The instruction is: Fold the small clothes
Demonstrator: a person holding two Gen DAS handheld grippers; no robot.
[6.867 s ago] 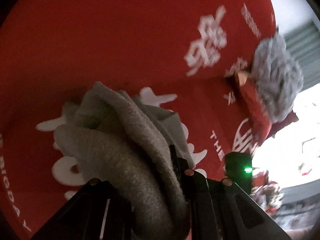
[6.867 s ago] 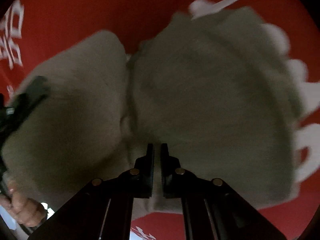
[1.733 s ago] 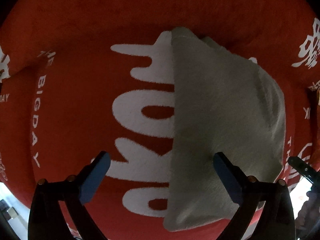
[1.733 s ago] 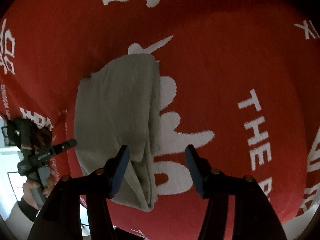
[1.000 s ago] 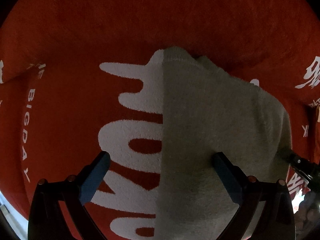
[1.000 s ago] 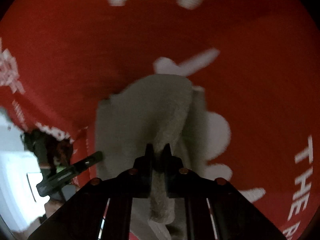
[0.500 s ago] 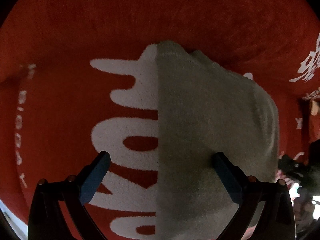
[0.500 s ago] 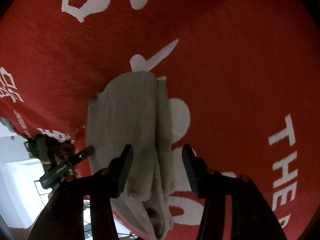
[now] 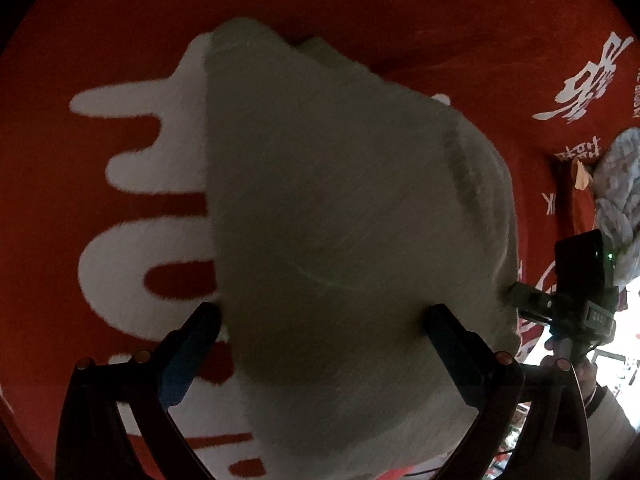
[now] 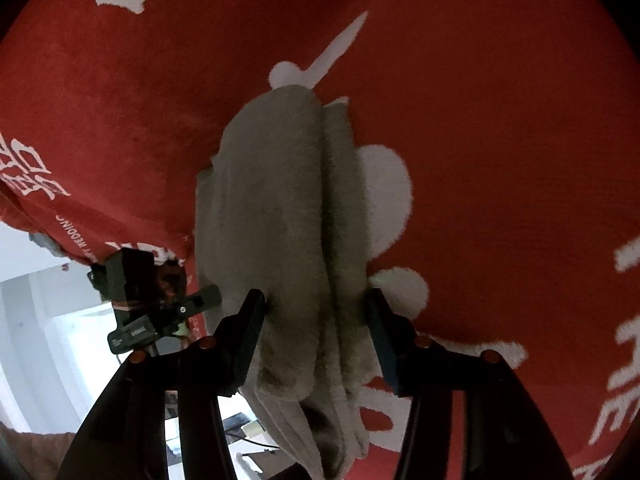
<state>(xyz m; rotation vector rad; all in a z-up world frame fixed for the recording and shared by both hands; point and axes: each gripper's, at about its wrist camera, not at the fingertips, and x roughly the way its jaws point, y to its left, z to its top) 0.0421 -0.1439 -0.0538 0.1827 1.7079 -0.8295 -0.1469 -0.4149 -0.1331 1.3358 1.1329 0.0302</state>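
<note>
On the red blanket (image 10: 500,140), the folded grey cloth (image 10: 288,216) lies lengthwise between your right gripper's (image 10: 316,316) parted, just-opened jaws; your left gripper (image 9: 320,324) straddles it, jaws wide.

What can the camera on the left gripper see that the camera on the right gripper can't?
Only the left wrist view shows a crumpled grey-white cloth bundle at the far right edge. Only the right wrist view shows the garment's stacked folded layers side-on. Both show the folded grey fleece garment on the red blanket with white lettering, with the open left gripper and right gripper straddling it.
</note>
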